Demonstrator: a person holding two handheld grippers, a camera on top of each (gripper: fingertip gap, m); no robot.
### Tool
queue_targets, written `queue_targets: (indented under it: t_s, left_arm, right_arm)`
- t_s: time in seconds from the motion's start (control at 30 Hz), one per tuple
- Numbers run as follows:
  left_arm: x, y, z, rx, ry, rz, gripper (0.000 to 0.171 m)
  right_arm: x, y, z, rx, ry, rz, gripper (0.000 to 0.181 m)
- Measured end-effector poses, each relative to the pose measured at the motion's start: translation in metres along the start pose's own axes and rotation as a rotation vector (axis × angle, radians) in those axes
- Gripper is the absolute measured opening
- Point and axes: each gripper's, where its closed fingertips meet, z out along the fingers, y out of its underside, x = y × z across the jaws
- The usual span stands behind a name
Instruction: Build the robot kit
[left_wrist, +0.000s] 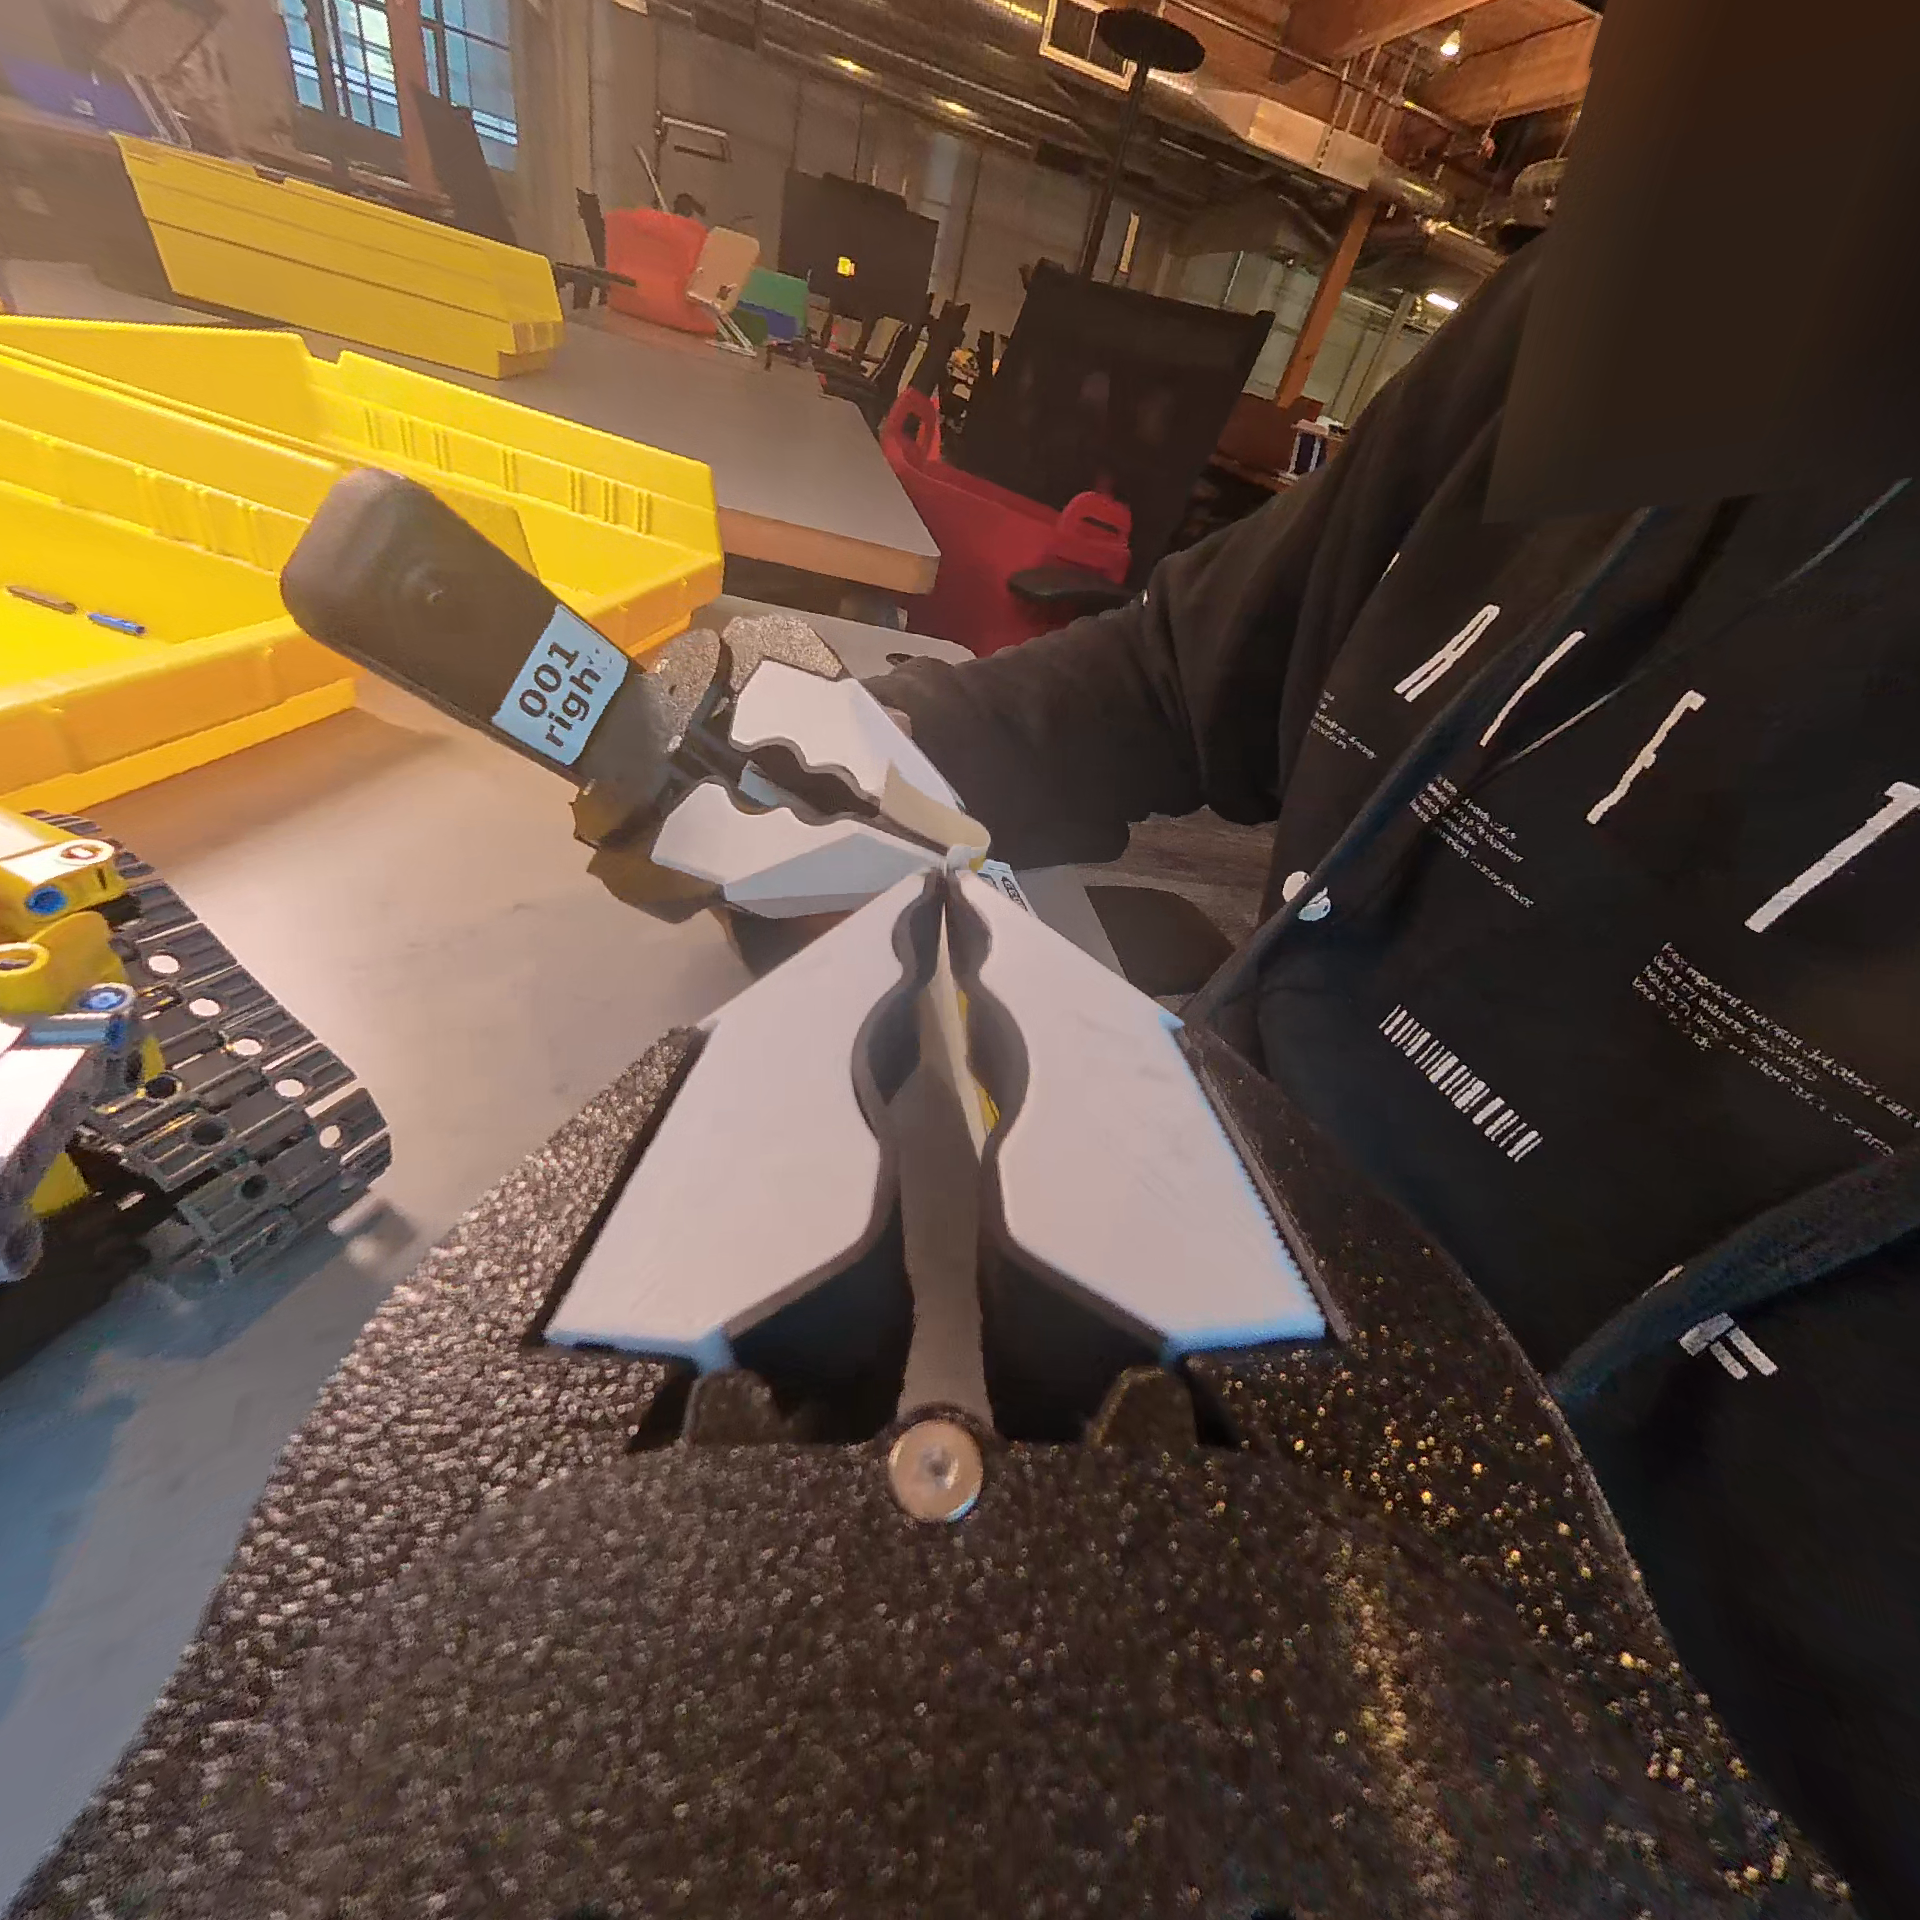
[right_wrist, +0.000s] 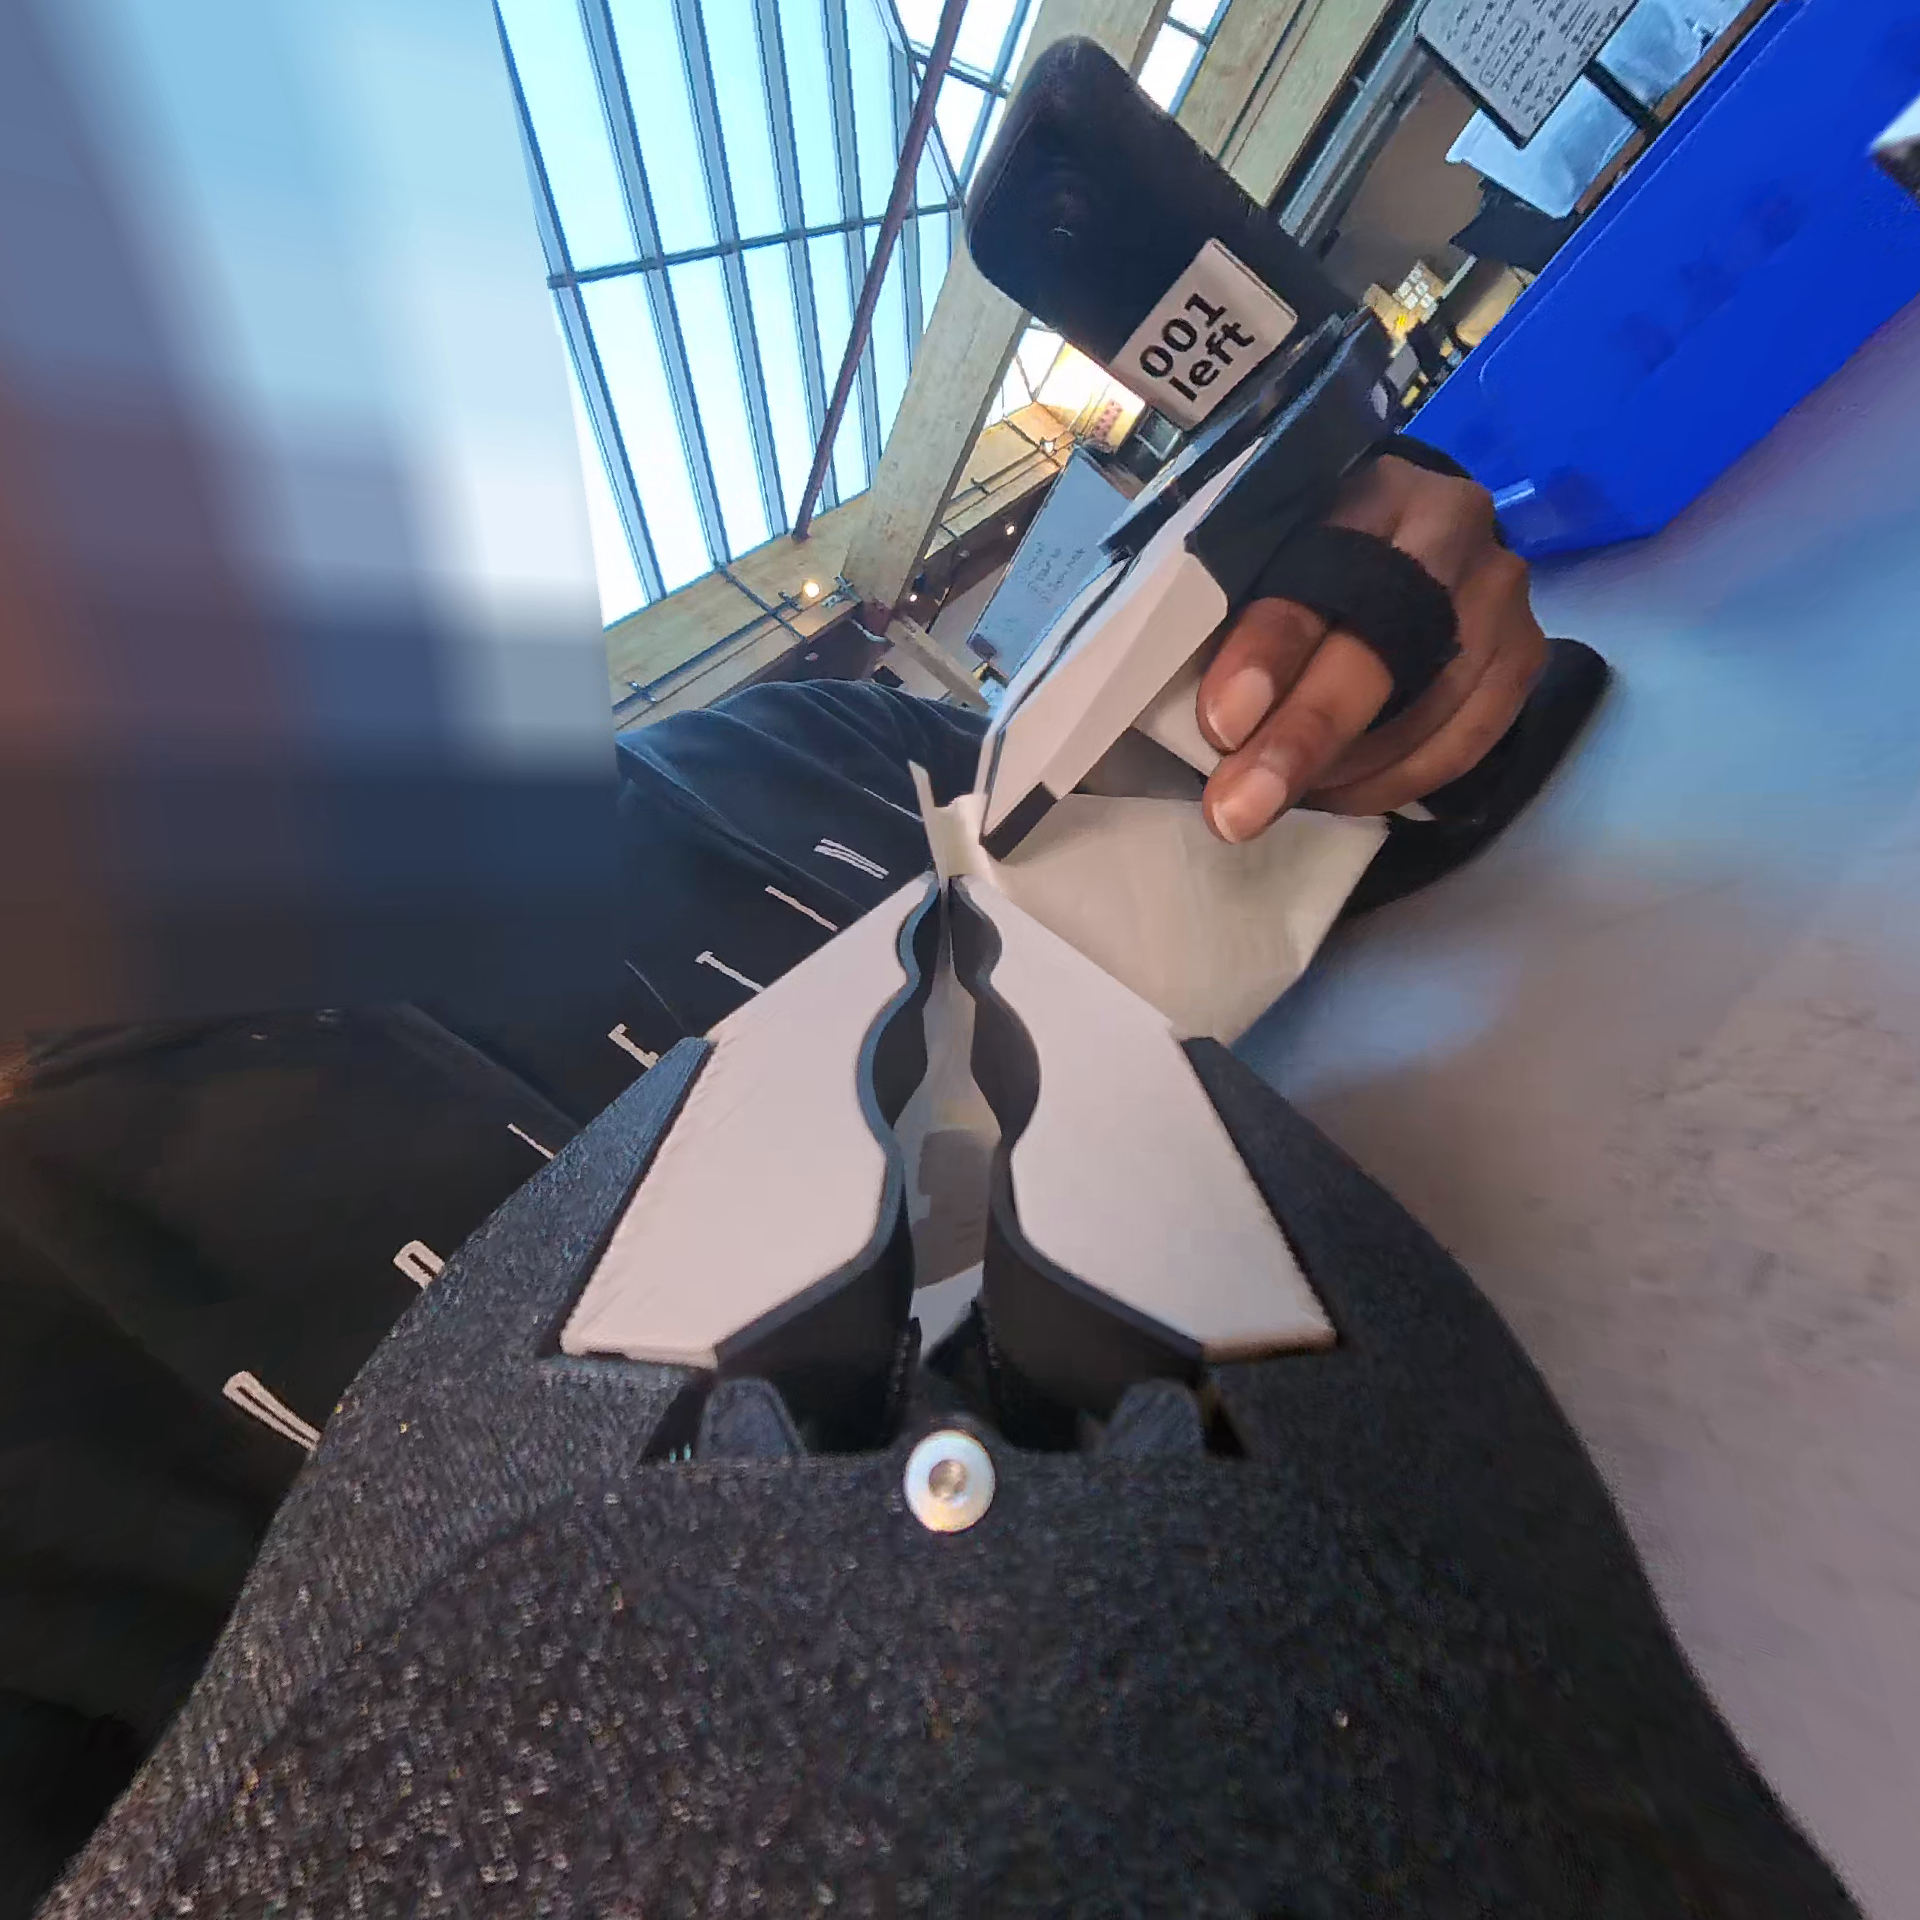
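Both grippers are shut on one thin white sheet or flat packet and meet tip to tip above the grey table (left_wrist: 436, 935). In the left wrist view my left gripper (left_wrist: 943, 883) pinches it edge-on; the sheet (left_wrist: 961, 1039) shows as a white strip with some yellow between the fingers. The right gripper (left_wrist: 961, 836) comes in from the upper left and grips the same sheet at its tip. In the right wrist view my right gripper (right_wrist: 943, 883) is shut on the sheet (right_wrist: 1164, 914), which spreads out flat to the right. The left gripper (right_wrist: 987, 831), held by a hand (right_wrist: 1351, 665), pinches its top edge.
Yellow bins (left_wrist: 260, 499) stand on the table at the left. A yellow and black brick-built tracked vehicle (left_wrist: 208, 1091) sits at the left edge. A person in a black printed top (left_wrist: 1558, 883) is close on the right. A blue bin (right_wrist: 1714, 260) stands behind the left gripper.
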Motion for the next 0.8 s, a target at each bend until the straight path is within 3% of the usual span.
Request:
queue_targets:
  t_s: [0.3,0.57,0.8]
  left_arm:
    - [0.002,0.001,0.001,0.01,0.02,0.001,0.0]
    - [-0.006,0.0,-0.001,0.027,-0.007,-0.035,0.0]
    - [-0.027,-0.004,-0.01,0.071,-0.087,-0.132,0.0]
  right_arm:
    - [0.001,0.001,-0.001,0.004,-0.03,0.064,0.0]
    - [0.007,-0.006,-0.005,0.022,0.058,0.007,0.0]
    - [0.017,-0.039,-0.029,-0.022,0.492,-0.503,0.039]
